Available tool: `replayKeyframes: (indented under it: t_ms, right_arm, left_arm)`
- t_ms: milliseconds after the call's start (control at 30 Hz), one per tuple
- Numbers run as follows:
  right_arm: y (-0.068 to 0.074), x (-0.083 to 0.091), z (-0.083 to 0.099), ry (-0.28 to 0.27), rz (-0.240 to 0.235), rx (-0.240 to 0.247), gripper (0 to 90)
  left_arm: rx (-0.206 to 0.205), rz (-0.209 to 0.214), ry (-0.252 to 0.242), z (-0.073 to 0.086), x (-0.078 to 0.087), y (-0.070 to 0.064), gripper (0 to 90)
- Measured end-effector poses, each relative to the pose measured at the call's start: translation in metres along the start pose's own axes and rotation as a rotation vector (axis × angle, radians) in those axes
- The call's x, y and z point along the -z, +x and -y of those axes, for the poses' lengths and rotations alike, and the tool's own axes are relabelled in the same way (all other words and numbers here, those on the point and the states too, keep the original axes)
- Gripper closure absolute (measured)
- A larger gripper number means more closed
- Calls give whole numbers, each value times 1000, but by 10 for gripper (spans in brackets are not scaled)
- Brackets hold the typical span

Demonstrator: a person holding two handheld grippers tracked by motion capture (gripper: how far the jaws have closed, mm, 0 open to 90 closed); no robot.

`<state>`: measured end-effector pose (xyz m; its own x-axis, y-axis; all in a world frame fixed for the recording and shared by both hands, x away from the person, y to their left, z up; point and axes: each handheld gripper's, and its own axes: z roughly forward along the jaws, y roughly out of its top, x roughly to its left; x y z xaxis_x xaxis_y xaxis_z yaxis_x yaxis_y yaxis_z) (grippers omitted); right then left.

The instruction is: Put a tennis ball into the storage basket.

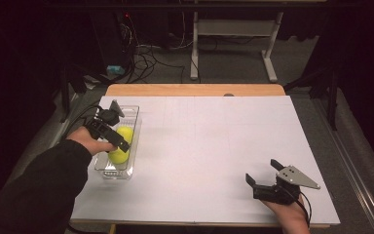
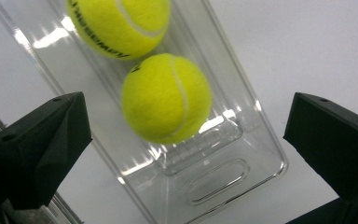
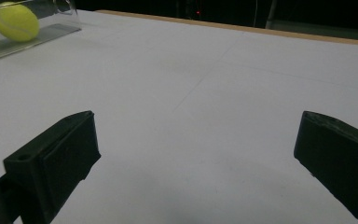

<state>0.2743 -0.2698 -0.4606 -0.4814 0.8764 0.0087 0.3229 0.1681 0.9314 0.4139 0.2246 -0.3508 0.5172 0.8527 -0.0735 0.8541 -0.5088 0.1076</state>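
A clear plastic bin (image 1: 132, 114) stands at the left of the white table and holds two yellow tennis balls (image 1: 125, 134) (image 1: 118, 155). My left gripper (image 1: 119, 127) hovers just above the bin, open, with nothing between its jaws. In the left gripper view (image 2: 186, 126) the nearer ball (image 2: 165, 98) lies between and beyond the jaws, the other ball (image 2: 121, 23) farther along the bin (image 2: 214, 182). My right gripper (image 1: 262, 171) rests low near the front right, open and empty (image 3: 196, 135). It faces the bin (image 3: 51, 32) and balls (image 3: 16, 21) from afar.
A white sheet (image 1: 214, 141) covers the tabletop, with a wooden strip (image 1: 195, 89) along the far edge. Beyond the table are a dark floor, cables (image 1: 146, 61) and a desk frame (image 1: 270, 63).
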Motion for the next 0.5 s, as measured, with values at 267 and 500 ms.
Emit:
replayKeyframes:
  t_ms: [267, 500]
  right_arm:
    - [-1, 1, 0, 0, 1, 0, 1]
    - [0, 1, 0, -2, 0, -1, 1]
  left_arm:
    - [-77, 10, 11, -18, -11, -31, 5]
    - [-134, 30, 1, -34, -15, -60, 4]
